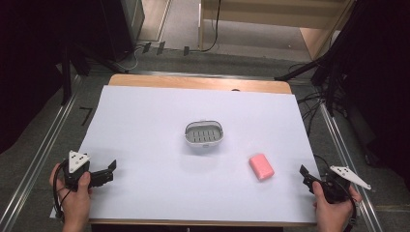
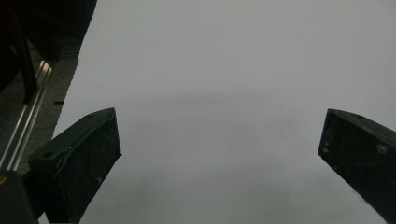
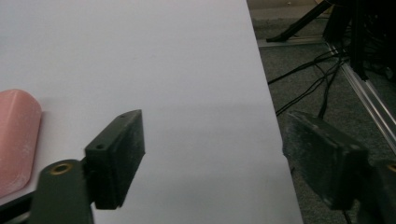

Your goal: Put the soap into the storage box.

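A pink soap bar (image 1: 261, 166) lies flat on the white sheet (image 1: 145, 125), right of the middle. A small white soap dish (image 1: 205, 134) with a slotted grey floor sits at the centre, empty. In the high view my left gripper (image 1: 111, 172) rests at the near left corner, held in a hand. It stands open, its jaws wide apart over bare sheet in the left gripper view (image 2: 219, 140). My right gripper (image 1: 306, 178) is at the near right edge, open and holding nothing (image 3: 215, 140). The soap (image 3: 16, 135) lies just left of its left jaw, apart from it.
The sheet covers a wooden table (image 1: 198, 83) whose far edge shows. Metal rails (image 1: 43, 150) run along both sides on the grey floor. Cables (image 3: 308, 79) and dark stand legs lie off the right edge.
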Tool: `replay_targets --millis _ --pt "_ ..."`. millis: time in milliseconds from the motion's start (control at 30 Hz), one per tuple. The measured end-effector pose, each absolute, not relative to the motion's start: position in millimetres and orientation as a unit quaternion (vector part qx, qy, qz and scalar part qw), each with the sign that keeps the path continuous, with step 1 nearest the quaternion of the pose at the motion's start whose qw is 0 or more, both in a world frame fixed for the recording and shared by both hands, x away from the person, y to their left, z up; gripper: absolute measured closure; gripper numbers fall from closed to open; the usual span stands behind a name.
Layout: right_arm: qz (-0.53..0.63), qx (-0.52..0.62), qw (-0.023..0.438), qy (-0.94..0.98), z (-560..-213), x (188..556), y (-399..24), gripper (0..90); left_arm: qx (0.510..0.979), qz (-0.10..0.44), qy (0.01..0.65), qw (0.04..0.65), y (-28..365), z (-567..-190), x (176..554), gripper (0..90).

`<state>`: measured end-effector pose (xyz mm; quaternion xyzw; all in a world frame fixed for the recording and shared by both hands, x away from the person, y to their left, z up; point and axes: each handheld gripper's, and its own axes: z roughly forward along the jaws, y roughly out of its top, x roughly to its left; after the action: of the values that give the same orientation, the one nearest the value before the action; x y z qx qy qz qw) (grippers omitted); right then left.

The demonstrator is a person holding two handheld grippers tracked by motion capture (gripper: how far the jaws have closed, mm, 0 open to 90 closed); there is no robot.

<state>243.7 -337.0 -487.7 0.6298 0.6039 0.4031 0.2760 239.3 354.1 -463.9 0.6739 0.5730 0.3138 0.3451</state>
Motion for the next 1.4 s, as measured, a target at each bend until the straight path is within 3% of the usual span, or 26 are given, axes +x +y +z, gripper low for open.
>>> replay_targets --millis 233,433,500,600,700,1300,1400 --pt "0.390 0.612 0.287 0.625 -483 246 -331 34.4 0.671 0.326 0.573 0.340 353 -464 238 0.0" --pt "0.373 0.589 0.289 0.656 -474 250 -324 36.4 0.673 0.327 0.569 0.341 352 -464 237 0.0" --pt "0.374 0.589 0.281 0.659 -472 251 -324 36.4 0.672 0.328 0.569 0.342 352 -464 237 0.0" --pt "0.387 0.584 0.231 0.675 -465 254 -320 37.4 0.672 0.333 0.572 0.334 351 -464 238 0.0" --pt "0.382 0.584 0.224 0.680 -464 255 -315 37.5 0.676 0.330 0.571 0.330 350 -464 238 0.0" --pt "0.323 0.561 0.175 0.742 -446 261 -278 20.1 0.687 0.331 0.565 0.316 347 -465 240 0.0" --pt "0.325 0.573 0.148 0.738 -446 265 -273 19.1 0.688 0.331 0.563 0.316 347 -465 240 0.0"
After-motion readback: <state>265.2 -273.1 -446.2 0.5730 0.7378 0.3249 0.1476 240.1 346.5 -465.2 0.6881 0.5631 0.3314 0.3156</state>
